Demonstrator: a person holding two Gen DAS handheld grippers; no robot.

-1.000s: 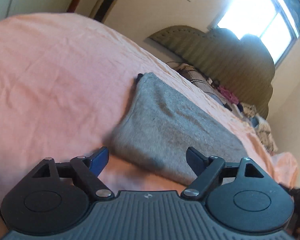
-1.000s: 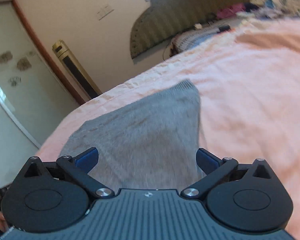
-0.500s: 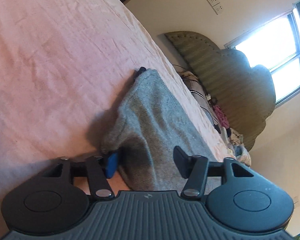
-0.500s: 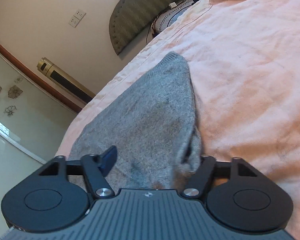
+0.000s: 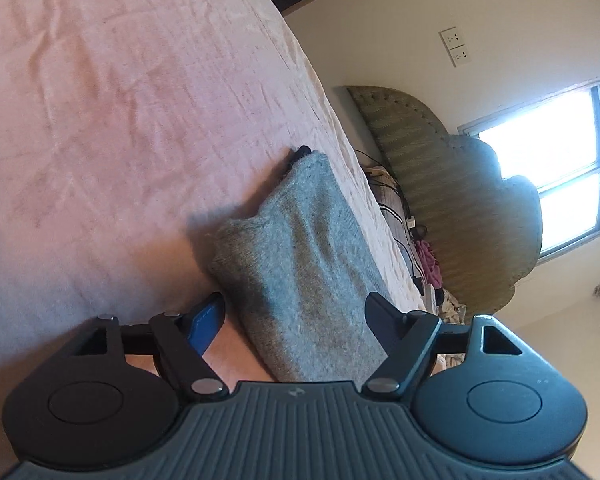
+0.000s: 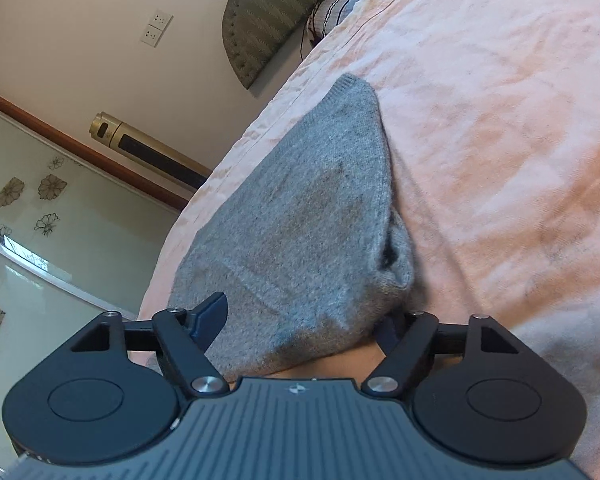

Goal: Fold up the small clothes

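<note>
Left wrist view is showing the soft, floppy gray sweater lying on the pink bed while both tongs, left tongs and right tongs, are opening around its near corners, gripping nothing.

A bed covered with a wrinkled pale pink bedspread fills most of both views. Lying directly on it is a folded grey knitted garment, bunched and thick at its near end, running away toward 1 o'clock in the left wrist view and toward 12 o'clock in the right wrist view. At the far end of the bed, near the padded olive headboard, a heap of mixed clothes and dark cables rests on the mattress.
</note>
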